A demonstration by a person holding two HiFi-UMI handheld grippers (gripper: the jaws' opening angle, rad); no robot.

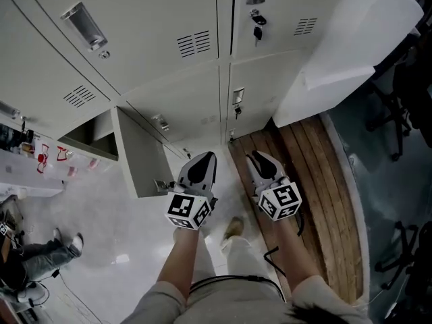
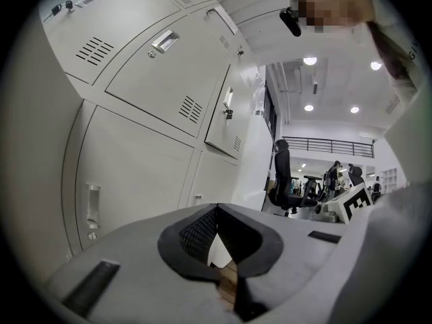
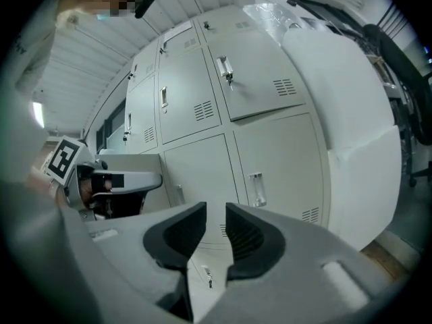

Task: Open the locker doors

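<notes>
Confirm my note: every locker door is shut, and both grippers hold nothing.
One thing is wrong: not every door is shut. In the head view a bottom-row locker door stands open on the left. The left gripper and right gripper do hold nothing.

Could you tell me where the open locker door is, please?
In the head view, the open locker door juts from the bottom row, left of centre, just left of the left gripper.
</notes>
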